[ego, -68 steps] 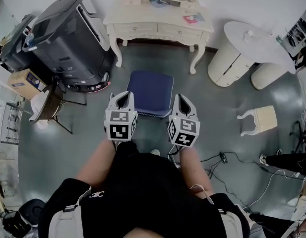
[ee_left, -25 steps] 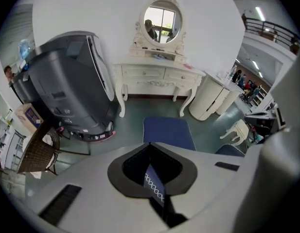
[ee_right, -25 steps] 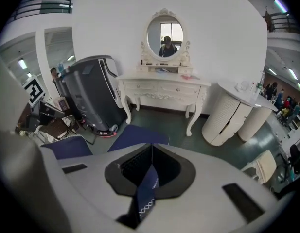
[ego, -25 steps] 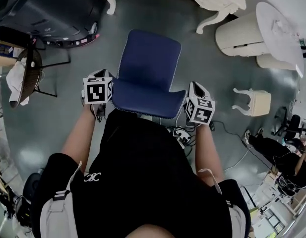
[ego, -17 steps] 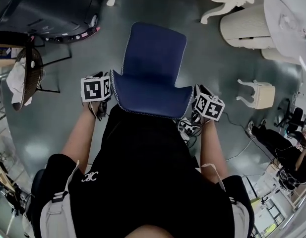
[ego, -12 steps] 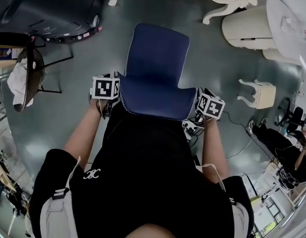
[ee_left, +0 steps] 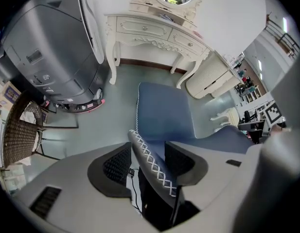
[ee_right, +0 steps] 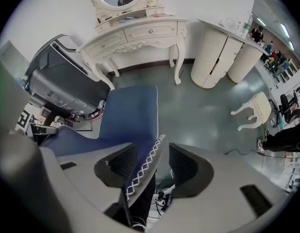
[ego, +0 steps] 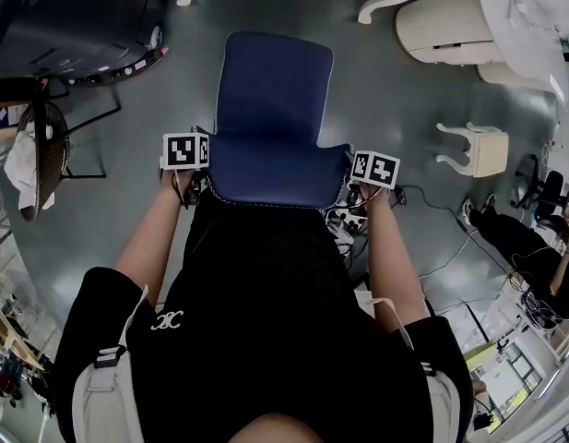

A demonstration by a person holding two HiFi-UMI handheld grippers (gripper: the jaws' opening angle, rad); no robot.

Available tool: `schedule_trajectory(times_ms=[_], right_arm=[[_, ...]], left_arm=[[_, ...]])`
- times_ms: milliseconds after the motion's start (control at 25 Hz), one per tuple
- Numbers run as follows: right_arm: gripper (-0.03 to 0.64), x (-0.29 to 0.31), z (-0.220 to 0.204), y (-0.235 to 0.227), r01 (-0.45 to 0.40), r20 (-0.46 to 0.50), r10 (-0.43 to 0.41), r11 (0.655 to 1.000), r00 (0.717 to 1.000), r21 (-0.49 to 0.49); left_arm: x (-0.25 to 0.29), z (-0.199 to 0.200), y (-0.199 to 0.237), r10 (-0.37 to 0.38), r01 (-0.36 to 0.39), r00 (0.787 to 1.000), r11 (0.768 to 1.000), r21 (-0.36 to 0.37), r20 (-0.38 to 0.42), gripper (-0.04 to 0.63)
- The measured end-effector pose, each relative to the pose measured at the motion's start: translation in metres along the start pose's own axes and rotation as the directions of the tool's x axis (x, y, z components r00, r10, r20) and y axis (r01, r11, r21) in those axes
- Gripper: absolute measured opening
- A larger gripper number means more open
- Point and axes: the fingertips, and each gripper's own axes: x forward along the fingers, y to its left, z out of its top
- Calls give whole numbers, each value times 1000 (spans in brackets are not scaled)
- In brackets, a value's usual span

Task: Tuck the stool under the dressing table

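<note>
Grippers first: the left gripper (ee_left: 147, 145) and right gripper (ee_right: 152, 147) both have their jaws spread wide. They've just swung open from fully closed, and each one straddles a side of the blue stool (ego: 275, 100) without clamping it.

What's changed, big stuff down. The dressing table (ee_left: 150, 30) was fully in the head view a few seconds back, and now that view looks much steeper. The gripper views show the table straight ahead, with a stretch of bare floor (ego: 395, 90) between it and the stool, so the stool is lined up but well short.

A second ago the hands were beside the stool. Now they've dropped onto its raised near part, and the white stitched edge (ee_left: 152, 166) runs between the pads on each side. I can see a gap on the outer side of that edge in both gripper views. On the inner side it's either touching the pad or just beside it, can't say which. My read is that this is the setup for the grab, and the push hasn't started.

Hard to see:
- The head view only catches two table legs (ego: 384, 0) at its top edge.
- The stool's base is completely hidden under the seat, so no clue how it'll slide.
- From above, the jaws sit under the marker cubes (ego: 185, 150).
- Some cables (ego: 342, 221) lie by the right hand, and I can't tell whether they foul the stool.
</note>
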Motion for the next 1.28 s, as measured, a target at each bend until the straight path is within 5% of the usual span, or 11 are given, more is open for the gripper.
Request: schedule_trajectory(times_ms=[320,680,1080,1280], right_arm=[[193,37,-5,-3,-106,-109,118,988,987,112],[192,50,-11,-7,-60,-212,79,994,974,97],[161,53,-12,-7,-48,-207,70,992,976,114],[147,53,-12,-7,-35,-194,56,994,979,106]], left_arm=[[16,10,7,91,-91,996,996,16,-24,199],[31,2,13,95,-100,991,994,-53,-91,198],[42,-7,13,-37,1,980,984,-179,-195,166],[41,-8,13,-81,44,981,978,-204,-178,141]])
